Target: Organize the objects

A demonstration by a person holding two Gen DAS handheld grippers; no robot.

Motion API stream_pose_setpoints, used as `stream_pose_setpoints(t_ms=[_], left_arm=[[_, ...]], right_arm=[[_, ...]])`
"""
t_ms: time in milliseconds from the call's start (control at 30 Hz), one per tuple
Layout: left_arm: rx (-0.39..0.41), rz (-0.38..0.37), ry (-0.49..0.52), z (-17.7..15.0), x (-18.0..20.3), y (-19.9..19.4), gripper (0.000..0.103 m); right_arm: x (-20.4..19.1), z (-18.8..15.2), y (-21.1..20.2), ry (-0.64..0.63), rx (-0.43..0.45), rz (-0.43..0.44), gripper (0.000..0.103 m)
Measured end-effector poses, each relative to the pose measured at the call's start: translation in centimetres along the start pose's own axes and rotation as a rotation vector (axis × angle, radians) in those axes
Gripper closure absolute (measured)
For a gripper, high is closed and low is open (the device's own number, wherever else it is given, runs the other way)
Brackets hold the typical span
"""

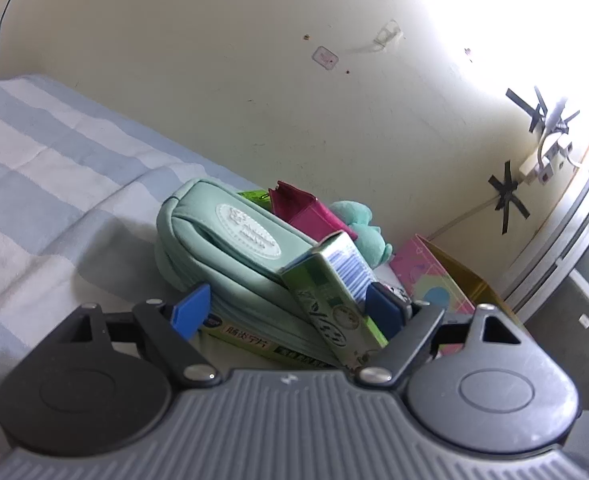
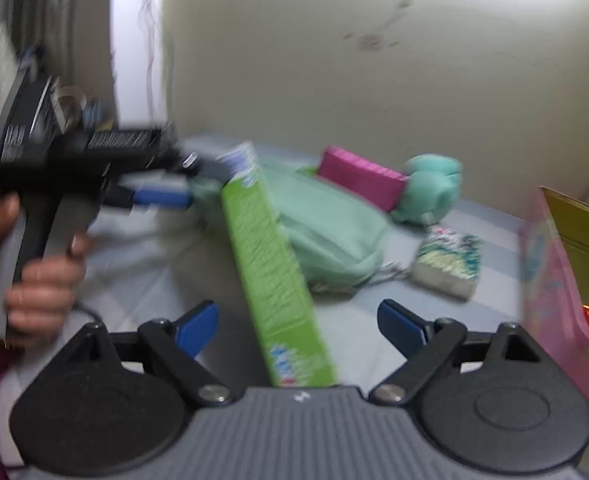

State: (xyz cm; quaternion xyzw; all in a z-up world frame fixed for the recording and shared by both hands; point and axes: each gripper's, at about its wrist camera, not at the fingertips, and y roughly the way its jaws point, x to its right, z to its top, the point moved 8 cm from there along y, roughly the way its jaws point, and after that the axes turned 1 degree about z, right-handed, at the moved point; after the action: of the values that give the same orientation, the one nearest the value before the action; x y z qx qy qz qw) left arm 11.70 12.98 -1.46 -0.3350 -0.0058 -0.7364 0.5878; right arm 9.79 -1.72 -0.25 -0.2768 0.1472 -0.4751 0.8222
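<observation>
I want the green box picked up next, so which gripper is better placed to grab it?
Probably the right gripper: the green box runs lengthwise between its open fingers, alone. The left gripper, also open, straddles the pouch and the box's end together.

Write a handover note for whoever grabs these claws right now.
Left claw: open, around the mint pouch on the bed; not gripping.
Right claw: open, the green box leaning between its fingers, loose.
Also on the bed: magenta box, teal plush, small patterned packet. Pink bag stands at the right.
Done: nothing visibly sorted.
Left: grip and put away each item.
</observation>
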Motion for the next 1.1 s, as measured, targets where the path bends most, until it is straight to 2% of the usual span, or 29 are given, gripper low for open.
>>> stream_pose_setpoints(t_ms=[67,100,133,333,433,500,533,633,700,767,967,1100], left_arm=[[0.003,0.003,0.021,-0.1,0.2,0.0,0.017],[0.002,0.002,0.028,-0.1,0.3,0.0,0.017],[0.002,0.001,0.032,-0.1,0.4,0.0,0.017],[-0.018,-0.057,0.041,-0.4,1.1,-0.1,0.016],[-0.051,-0.122,0.067,-1.0,2.3,0.0,0.016],[-0.076,-0.155,0.096,-1.7,3.2,0.1,0.016],[-0.087,-0.167,0.114,-2.0,3.7,0.2,0.016],[-0.111,-0.197,0.163,-2.9,4.9,0.3,0.016],[-0.121,-0.207,0.189,-3.4,5.4,0.3,0.016],[-0.131,-0.219,0.202,-3.6,5.7,0.4,0.016],[-0.155,-0.232,0.237,-4.4,6.9,0.7,0.016],[-0.163,-0.24,0.266,-4.8,7.7,0.4,0.016]], right_arm=[[-1.0,-1.7,0.6,-0.077,-0.048,-0.044,0.055],[-1.2,-2.3,0.7,-0.108,-0.052,-0.069,0.059],[-1.3,-2.4,0.4,-0.122,-0.04,-0.079,0.069],[-0.8,-5.4,-3.8,-0.197,-0.081,-0.092,0.069],[0.0,-7.2,-6.8,-0.172,-0.095,-0.078,0.066],[1.0,-8.2,-8.6,-0.153,-0.083,-0.124,0.051],[1.8,-8.6,-9.4,-0.133,-0.068,-0.165,0.049],[4.9,-9.6,-11.5,0.02,-0.034,-0.258,0.041],[6.4,-10.1,-12.5,0.142,0.004,-0.244,0.031],[7.0,-10.5,-13.2,0.212,0.032,-0.237,0.026],[7.8,-11.7,-13.0,0.266,0.031,-0.238,0.026],[8.1,-11.9,-13.2,0.279,0.039,-0.224,0.021]])
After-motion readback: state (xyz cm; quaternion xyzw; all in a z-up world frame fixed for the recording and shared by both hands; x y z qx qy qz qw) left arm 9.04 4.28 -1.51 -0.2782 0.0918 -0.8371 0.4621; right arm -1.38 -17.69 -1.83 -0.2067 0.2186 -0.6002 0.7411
